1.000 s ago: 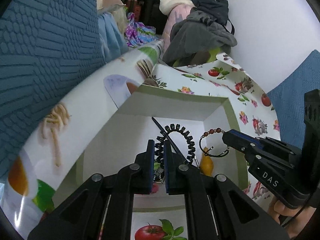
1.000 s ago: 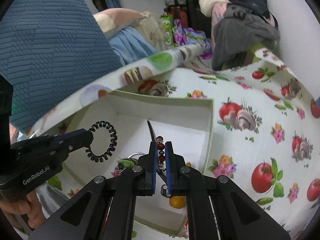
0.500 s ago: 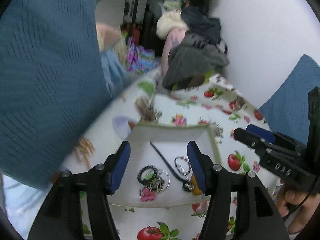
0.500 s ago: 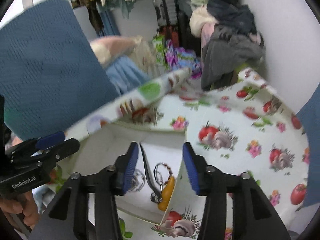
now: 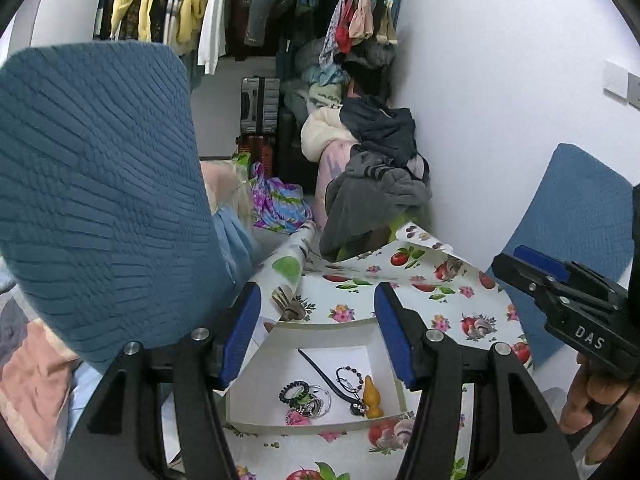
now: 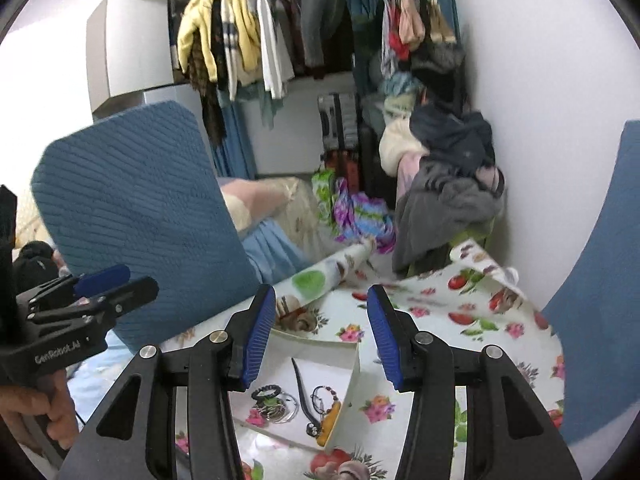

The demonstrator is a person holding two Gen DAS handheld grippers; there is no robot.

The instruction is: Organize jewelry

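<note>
A white cardboard box sits on the fruit-print tablecloth, below both grippers. Inside lie a black coil hair tie, a beaded bracelet, a black cord, a yellow piece and some rings. My left gripper hangs open above the box with nothing between its blue pads. My right gripper is also open and empty over the box, with the hair tie and bracelet lying beneath it. Each gripper shows in the other's view: right, left.
A blue ribbed chair back stands close on the left and another blue chair on the right by the white wall. A heap of clothes and a suitcase lie behind the table. The tablecloth curls up at its far edge.
Both grippers opened, dropping the hair tie and the beaded bracelet into the box, then rose well above it and tilted up. The room behind has come into view.
</note>
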